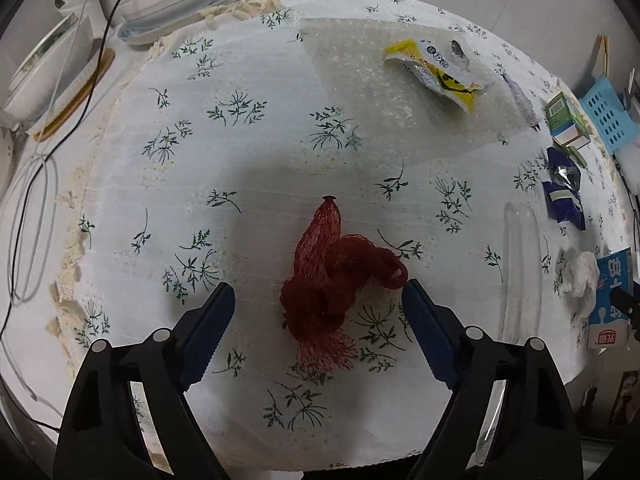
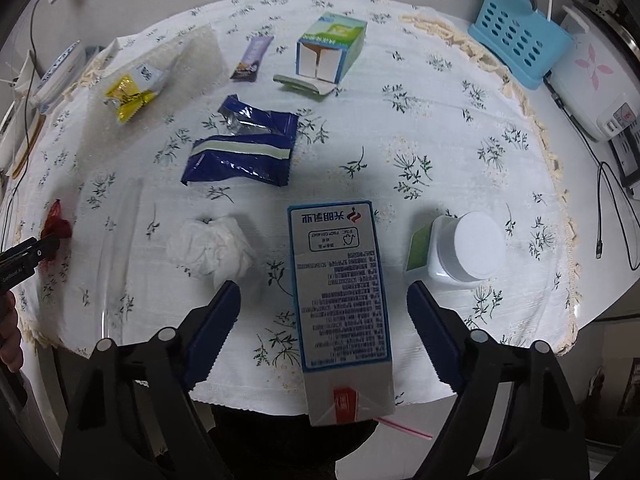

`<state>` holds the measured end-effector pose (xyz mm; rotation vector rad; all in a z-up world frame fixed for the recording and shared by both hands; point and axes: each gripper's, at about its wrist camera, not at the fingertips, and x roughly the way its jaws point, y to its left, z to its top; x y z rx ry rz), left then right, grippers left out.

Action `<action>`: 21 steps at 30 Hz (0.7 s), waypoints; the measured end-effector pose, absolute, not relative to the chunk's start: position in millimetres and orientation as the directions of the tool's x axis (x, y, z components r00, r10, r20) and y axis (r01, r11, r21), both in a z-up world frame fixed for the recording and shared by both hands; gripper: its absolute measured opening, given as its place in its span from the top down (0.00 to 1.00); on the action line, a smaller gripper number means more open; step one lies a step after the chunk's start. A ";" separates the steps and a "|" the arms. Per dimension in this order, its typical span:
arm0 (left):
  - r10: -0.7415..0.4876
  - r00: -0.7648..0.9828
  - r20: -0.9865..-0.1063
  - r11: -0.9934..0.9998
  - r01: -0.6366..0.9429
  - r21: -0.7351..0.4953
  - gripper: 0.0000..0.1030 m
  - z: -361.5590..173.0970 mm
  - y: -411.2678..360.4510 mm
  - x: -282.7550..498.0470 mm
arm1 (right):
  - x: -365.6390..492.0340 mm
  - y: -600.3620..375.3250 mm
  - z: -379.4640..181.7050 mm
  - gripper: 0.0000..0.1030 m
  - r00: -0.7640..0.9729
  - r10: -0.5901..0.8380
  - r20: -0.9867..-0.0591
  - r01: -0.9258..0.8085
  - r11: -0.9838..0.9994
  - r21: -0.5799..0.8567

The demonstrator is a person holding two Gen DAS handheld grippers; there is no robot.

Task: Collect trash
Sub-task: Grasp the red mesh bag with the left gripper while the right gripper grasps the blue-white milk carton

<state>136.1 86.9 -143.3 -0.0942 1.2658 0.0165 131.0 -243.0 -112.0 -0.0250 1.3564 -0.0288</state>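
Red mesh netting (image 1: 334,276) lies bunched on the flowered tablecloth (image 1: 248,152) right between the tips of your left gripper (image 1: 318,308), whose jaws stand spread and do not touch it. The bag is soft and full of holes, so I judge it will snag or slip: come down over the thick knot at its middle rather than the frayed near tail, and close only once both pads flank the bulk of it.

Your right gripper (image 2: 324,304) is likewise spread, with the milk carton (image 2: 340,292) lying flat between its fingers, its long side running near to far and its gabled top overhanging the near table edge. Neither pad presses the carton. Pinch it across its narrow width, about midway along; a grip close to the overhanging end would likely let it tip.

Mind the neighbours: a crumpled tissue (image 2: 212,248) sits just left of the carton and a white-lidded jar (image 2: 460,246) lies just right of it. Keep your fingers square so you do not nudge either. Farther off wait the blue wrapper (image 2: 240,152), the yellow wrapper (image 2: 130,94), and an open small box (image 2: 328,50).
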 end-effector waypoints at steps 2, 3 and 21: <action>-0.050 0.294 -0.955 0.996 -0.056 -0.070 0.24 -146.6 87.3 138.7 | 132.6 -242.4 -115.7 0.28 0.199 -0.038 -0.979 0.014 0.999 -0.036; -0.053 0.290 -0.956 0.996 -0.052 -0.071 0.24 -148.0 87.0 139.8 | 133.8 -242.9 -117.9 0.29 0.192 -0.040 -0.981 0.021 0.999 -0.037; -0.063 0.285 -0.956 0.994 -0.063 -0.085 0.81 -143.9 97.2 145.5 | 136.6 -245.1 -131.3 0.61 0.137 -0.061 -0.989 0.092 0.995 -0.049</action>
